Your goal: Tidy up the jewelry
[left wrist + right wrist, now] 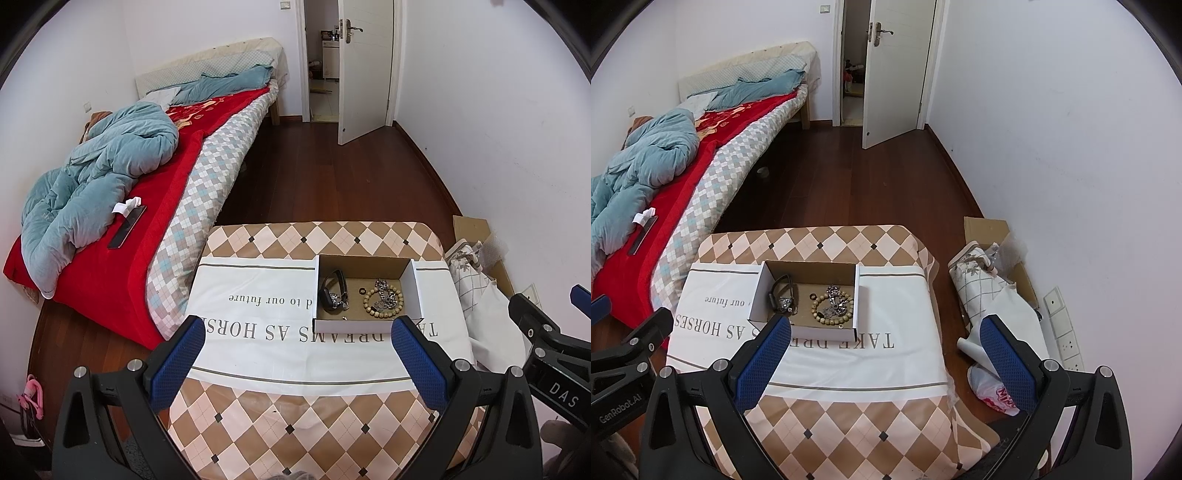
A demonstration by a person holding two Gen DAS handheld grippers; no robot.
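Observation:
An open white cardboard box stands on a white printed cloth on a small checkered table. Inside lie a black watch, a wooden bead bracelet, a silver chain and a small dark ring. My left gripper is open and empty, hovering in front of the box. My right gripper is open and empty, to the right of the box, above the table's right edge.
A bed with a red blanket and blue quilt runs along the left. Cardboard, bags and fabric are piled on the floor right of the table by the wall. A wall socket strip is low on the right wall.

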